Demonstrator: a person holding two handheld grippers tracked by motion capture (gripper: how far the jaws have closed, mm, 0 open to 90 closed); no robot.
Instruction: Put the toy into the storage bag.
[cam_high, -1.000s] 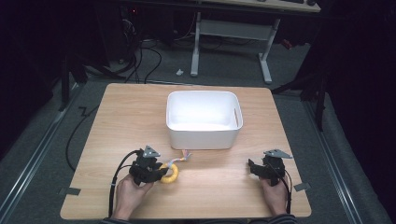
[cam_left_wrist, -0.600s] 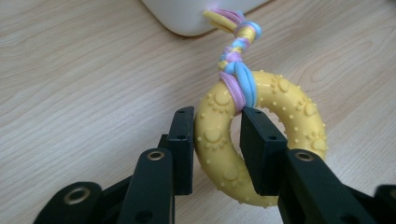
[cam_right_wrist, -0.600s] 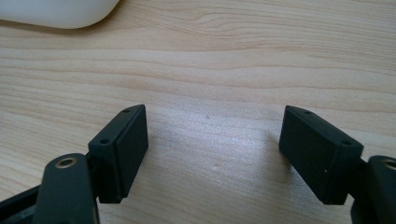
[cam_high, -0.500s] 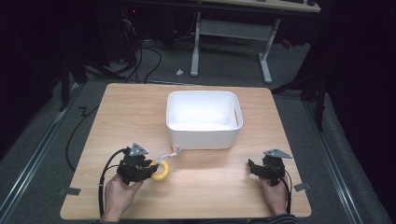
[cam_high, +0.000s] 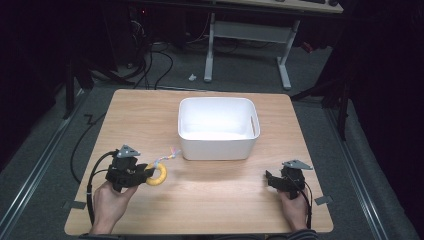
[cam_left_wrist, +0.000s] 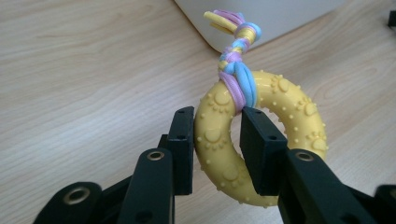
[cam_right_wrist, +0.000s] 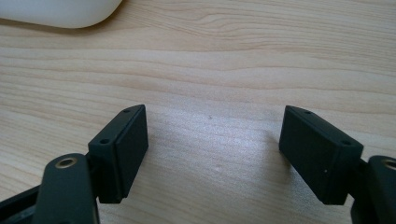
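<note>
- Wood-grain desk (cam_high: 210, 200) carries everything, standing on grey floor in a dark room; a second, pale-legged table stands well behind it.
- Nearest the person, the left gripper (cam_left_wrist: 217, 140) has its jaws closed on a yellow ring toy (cam_left_wrist: 285, 116), one jaw outside the ring and one through its hole, so the knobbly rubber band is pinched across its thickness. That grip probably keeps the ring from swinging.
- In the high view the ring (cam_high: 159, 174) sits at the near left of the desk, just ahead of the left gripper (cam_high: 145, 172); whether it rests on the wood or hangs just above it I cannot tell.
- A braided cord (cam_left_wrist: 236, 51) of pink, blue and yellow is knotted round the ring and points away towards the tub, free of the jaws.
- At the near right, the right gripper (cam_high: 269, 180) is low over bare wood; its own view shows the right gripper (cam_right_wrist: 212, 149) with jaws wide apart and nothing between them, seemingly parked out of the way.
- Farther off, mid-desk, a white tub (cam_high: 218, 147) stands open-topped and looks empty, well placed to take the toy; that seems the likely next step.
</note>
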